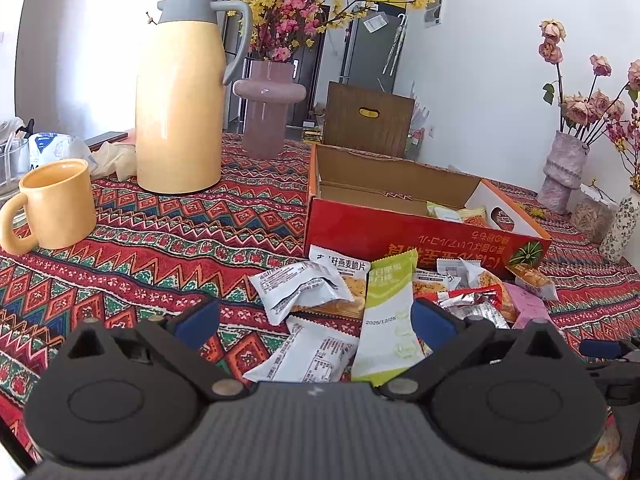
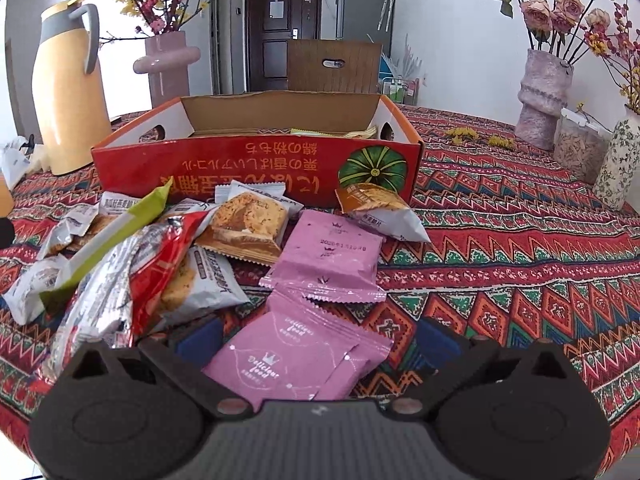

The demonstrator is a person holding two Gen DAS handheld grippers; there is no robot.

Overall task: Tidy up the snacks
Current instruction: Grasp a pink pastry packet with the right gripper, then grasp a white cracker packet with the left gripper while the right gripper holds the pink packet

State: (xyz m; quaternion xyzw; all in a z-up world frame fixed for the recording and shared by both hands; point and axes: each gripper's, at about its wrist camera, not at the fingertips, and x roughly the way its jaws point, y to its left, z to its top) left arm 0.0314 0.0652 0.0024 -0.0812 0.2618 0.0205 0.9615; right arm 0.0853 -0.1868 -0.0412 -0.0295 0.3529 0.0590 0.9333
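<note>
Snacks (image 2: 224, 236) sit heaped on the cloth just in front of the red box (image 2: 256, 168), both my claws spread wide, so I'd drop the right claw (image 2: 316, 340) square over the near pink pack (image 2: 296, 356) and pinch its middle, not a corner.

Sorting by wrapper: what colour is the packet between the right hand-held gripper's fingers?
Pink packet, with white print; clearest in the right wrist view.
</note>
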